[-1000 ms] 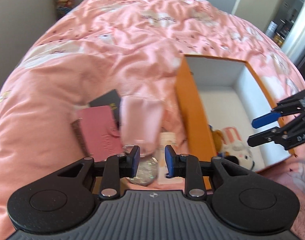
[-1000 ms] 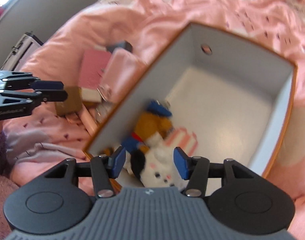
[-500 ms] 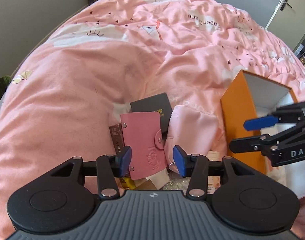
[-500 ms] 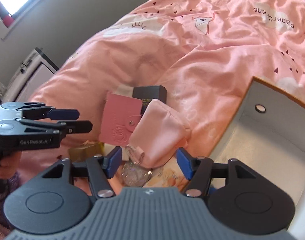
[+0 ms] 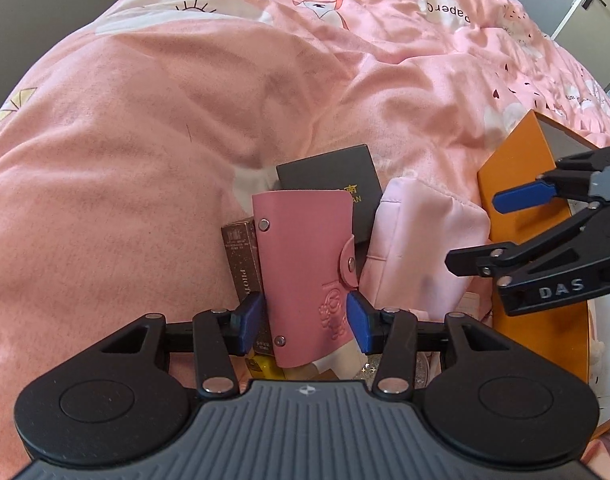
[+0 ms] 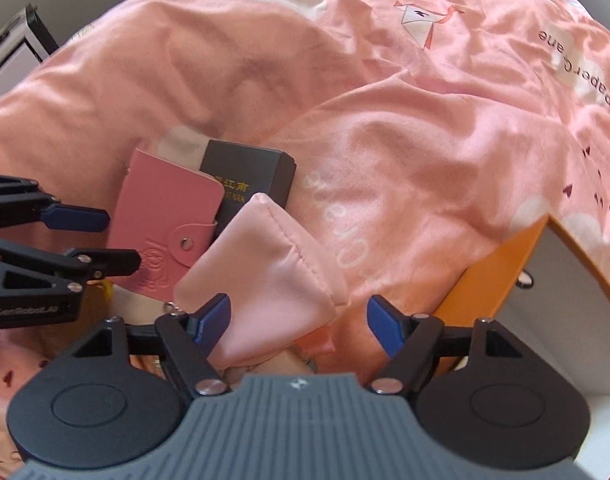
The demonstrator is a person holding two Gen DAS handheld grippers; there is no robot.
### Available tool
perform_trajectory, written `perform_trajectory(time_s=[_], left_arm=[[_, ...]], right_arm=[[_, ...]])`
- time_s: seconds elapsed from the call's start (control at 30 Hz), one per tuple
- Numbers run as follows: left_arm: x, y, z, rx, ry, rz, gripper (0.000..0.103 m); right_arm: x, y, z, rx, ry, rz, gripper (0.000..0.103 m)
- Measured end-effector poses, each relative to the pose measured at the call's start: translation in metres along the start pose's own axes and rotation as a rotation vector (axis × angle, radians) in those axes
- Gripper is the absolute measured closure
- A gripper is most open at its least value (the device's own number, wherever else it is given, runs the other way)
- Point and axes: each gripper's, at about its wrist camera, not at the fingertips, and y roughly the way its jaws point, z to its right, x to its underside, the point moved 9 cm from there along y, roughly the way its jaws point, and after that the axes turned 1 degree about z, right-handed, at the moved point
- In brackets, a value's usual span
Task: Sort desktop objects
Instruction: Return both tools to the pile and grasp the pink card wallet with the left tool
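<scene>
A pink snap card holder (image 5: 305, 256) lies on a pile on the bed, over a black box (image 5: 333, 176) and a brown cosmetics carton (image 5: 241, 256). My left gripper (image 5: 305, 320) is open, its blue pads flanking the holder's lower end. In the right wrist view this left gripper (image 6: 123, 236) hovers at the card holder's (image 6: 165, 216) left edge. A pale pink pouch (image 6: 265, 276) lies right of the holder. My right gripper (image 6: 299, 322) straddles the pouch's near corner; its jaws are opening and the right pad stands well off the fabric.
An orange box (image 5: 517, 184) with a white inside stands right of the pile, behind my right gripper (image 5: 471, 230). A rumpled pink duvet (image 6: 385, 100) lies under everything. A yellow item (image 5: 261, 366) and a glittery disc (image 5: 421, 368) peek out beneath the pile.
Both grippers have swung left from the orange box to over the pile and come lower. Both sets of jaws have widened. The plush toys in the box have left view.
</scene>
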Motion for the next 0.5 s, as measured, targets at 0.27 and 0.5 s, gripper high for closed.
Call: perform_trajectory(time_s=[0.27, 0.5], left_arm=[[-0.001, -0.005, 0.004, 0.029, 0.007, 0.026, 0.061], [-0.008, -0.015, 0.019, 0.113, 0.033, 0.07, 0.061]], right_arm=[[-0.006, 0.007, 0.009, 0.07, -0.037, -0.006, 0.045], [-0.006, 0.0, 0.007, -0.054, 0.049, 0.017, 0.064]])
